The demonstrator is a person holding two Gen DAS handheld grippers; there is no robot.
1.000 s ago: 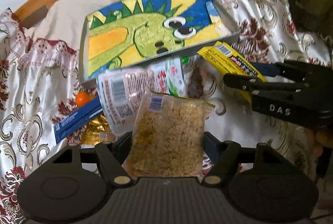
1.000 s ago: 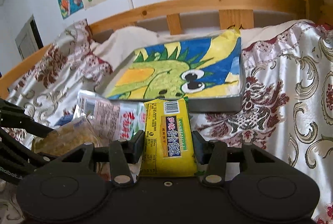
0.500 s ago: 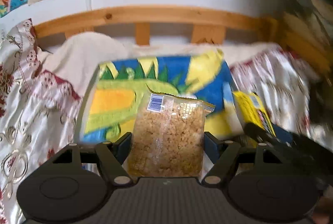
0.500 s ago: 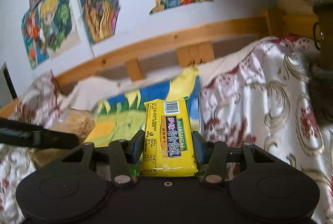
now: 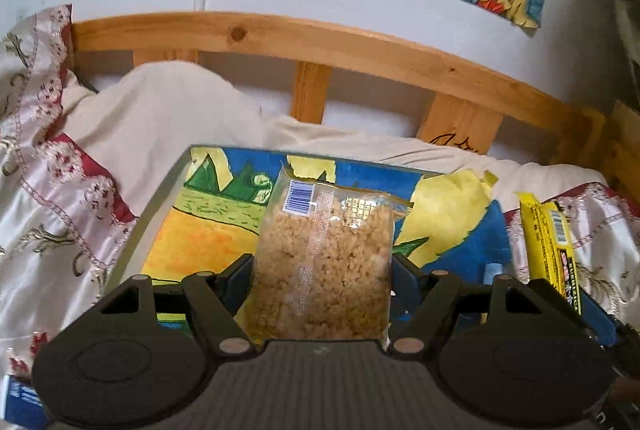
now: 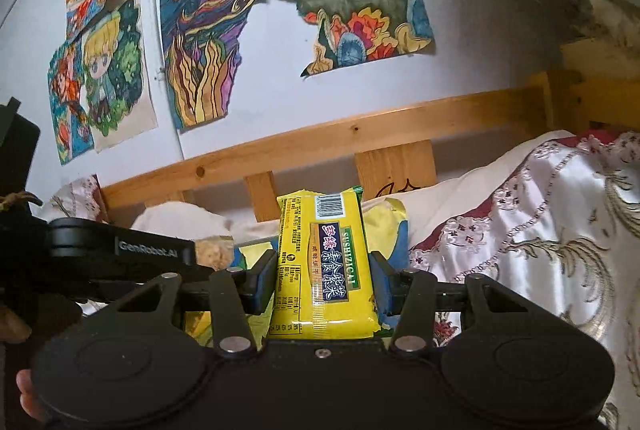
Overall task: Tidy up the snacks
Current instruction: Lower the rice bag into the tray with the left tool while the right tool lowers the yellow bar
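left wrist: left gripper (image 5: 322,270) clamped on clear crumb-snack bag (image 5: 324,262), now lifted off the pile and over the painted box (image 5: 200,230), likely drop spot | right wrist: right gripper (image 6: 322,282) clamped on yellow packet (image 6: 324,262), raised too, box lid beyond.

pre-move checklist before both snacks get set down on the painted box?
1. Left gripper shut on the clear bag of crumbly snack: ok, jaws press both sides.
2. Right gripper shut on the yellow packet: ok, held upright.
3. Painted box in front of the left gripper: ok, its top shows beyond the bag.
4. Box top free where the snacks would land: cannot tell, the bag hides the middle.
5. Grippers apart from each other: ok, the yellow packet sits off to the right in the left view.
6. Bedding clear of the right gripper: cannot tell.
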